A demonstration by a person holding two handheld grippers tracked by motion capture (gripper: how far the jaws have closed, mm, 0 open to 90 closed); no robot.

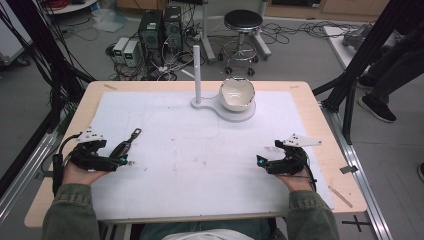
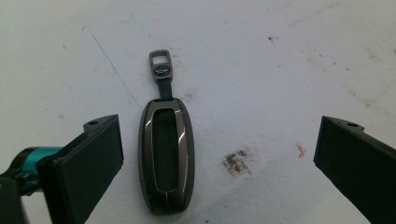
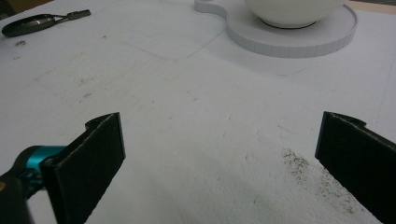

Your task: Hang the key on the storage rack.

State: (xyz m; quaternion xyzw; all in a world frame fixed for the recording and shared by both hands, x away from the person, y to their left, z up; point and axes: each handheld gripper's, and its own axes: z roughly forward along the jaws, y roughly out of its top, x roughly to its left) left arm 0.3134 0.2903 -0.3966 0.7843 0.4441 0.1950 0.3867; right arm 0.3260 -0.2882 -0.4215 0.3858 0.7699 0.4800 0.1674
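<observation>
Nearest the person, the left claw [image 1: 125,159] is resting low over the white sheet [image 1: 200,150] on the tabletop [image 1: 320,125], its jaws standing wide apart with nothing between the pads. Just ahead of it, a key fob [image 2: 166,161] is lying flat on the sheet, closer to the left jaw than to the right one and touching neither. The fob is looking like a long, rounded, dark metallic shell with a glossy rim and a dark recessed middle; a short strap is leading from its far end to a small grey metal loop [image 2: 160,59].

The right claw [image 1: 261,162] is sitting well apart from the left one, jaws likewise spread and gripping nothing.

Far ahead of both claws, a white bowl [image 1: 237,93] is standing upright on the round part of a white stand base [image 1: 240,116], and its inside is showing pale and empty. Beside the bowl, a white post [image 1: 197,70] is rising from the same base.
</observation>
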